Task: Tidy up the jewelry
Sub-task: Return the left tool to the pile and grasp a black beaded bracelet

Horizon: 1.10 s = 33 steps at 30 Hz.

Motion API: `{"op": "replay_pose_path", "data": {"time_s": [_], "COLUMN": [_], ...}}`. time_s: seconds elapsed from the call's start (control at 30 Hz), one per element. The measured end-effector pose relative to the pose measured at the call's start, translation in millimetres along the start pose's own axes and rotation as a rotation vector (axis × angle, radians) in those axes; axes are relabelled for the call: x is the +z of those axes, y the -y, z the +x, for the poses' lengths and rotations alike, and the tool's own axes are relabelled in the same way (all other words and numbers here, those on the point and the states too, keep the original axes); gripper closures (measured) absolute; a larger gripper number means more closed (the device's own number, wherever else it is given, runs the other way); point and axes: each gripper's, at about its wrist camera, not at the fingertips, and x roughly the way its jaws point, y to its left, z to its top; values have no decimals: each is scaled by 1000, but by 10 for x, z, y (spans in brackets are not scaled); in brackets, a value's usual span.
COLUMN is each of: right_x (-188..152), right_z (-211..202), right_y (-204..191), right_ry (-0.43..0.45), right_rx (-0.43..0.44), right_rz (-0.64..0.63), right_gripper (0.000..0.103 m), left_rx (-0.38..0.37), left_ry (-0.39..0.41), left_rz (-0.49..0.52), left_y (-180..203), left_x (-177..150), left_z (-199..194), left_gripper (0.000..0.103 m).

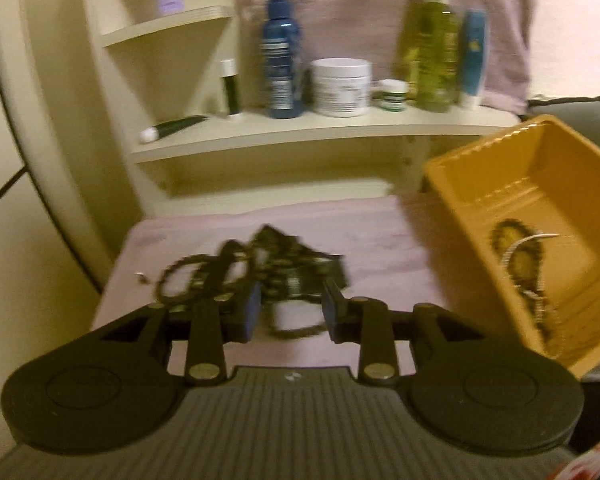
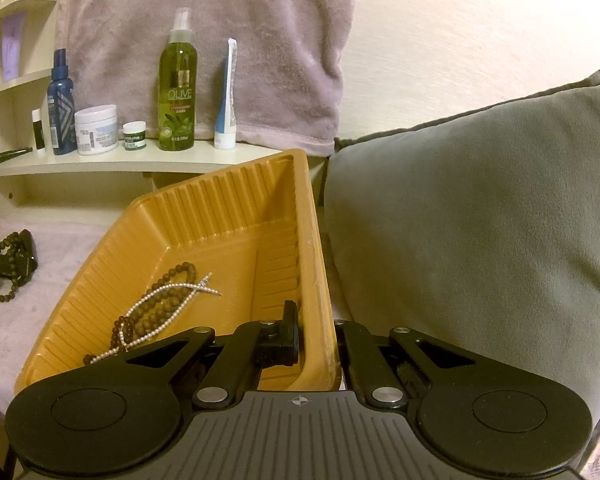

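Hovering my left hand-held gripper (image 1: 290, 312), jaws parted and empty, over the dark bead jewelry (image 1: 236, 268) heaped on the pale lilac cloth (image 1: 380, 240). My right hand-held gripper (image 2: 314, 336) is clenched on the near wall of the tilted yellow tray (image 2: 236, 216), which holds a bead strand (image 2: 168, 304) and a pearl chain (image 2: 160, 294). Far behind, a cream shelf (image 2: 140, 162) carries bottles; a grey cushion (image 2: 480, 220) sits right.
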Motion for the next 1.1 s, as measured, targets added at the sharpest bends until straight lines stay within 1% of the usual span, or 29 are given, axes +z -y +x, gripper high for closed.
{"op": "replay_pose_path", "data": {"time_s": [0.07,0.13,0.23,0.33,0.43,0.5,0.63,0.67,0.77,0.87,0.97,1.1], "right_x": [3,2,1,0,5,6,4,5,5,4,3,4], "right_z": [-1,-1,-1,1,5,7,8,8,10,11,15,15], "right_y": [0,-2,-6,-4,-8,-10,-6,-3,-6,-9,-9,-9], "right_ry": [0,0,0,-3,-5,-5,-6,-7,-7,-7,-8,-8], "right_rx": [0,-1,-3,-5,-5,-6,-7,-6,-7,-8,-8,-9], "right_rz": [-1,-3,-4,-4,-5,-6,-9,-9,-11,-11,-13,-12], "right_gripper": [100,100,100,100,100,100,100,100,100,100,100,100], "left_rx": [24,45,43,8,-21,-48,-116,-124,-131,-159,-199,-210], "left_ry": [3,5,3,5,-7,-16,-32,-37,-57,-62,-69,-100], "left_rz": [6,39,71,95,155,191,231,242,251,249,261,282], "left_y": [-105,-170,-285,-392,-440,-470,-524,-529,-572,-630,-665,-671], "left_x": [-1,-4,-5,5,4,-2,-5,-3,12,37,67,105], "left_z": [27,58,100,144,219,269,347,365,423,450,472,510], "left_gripper": [73,73,73,73,73,73,73,73,73,74,79,89]}}
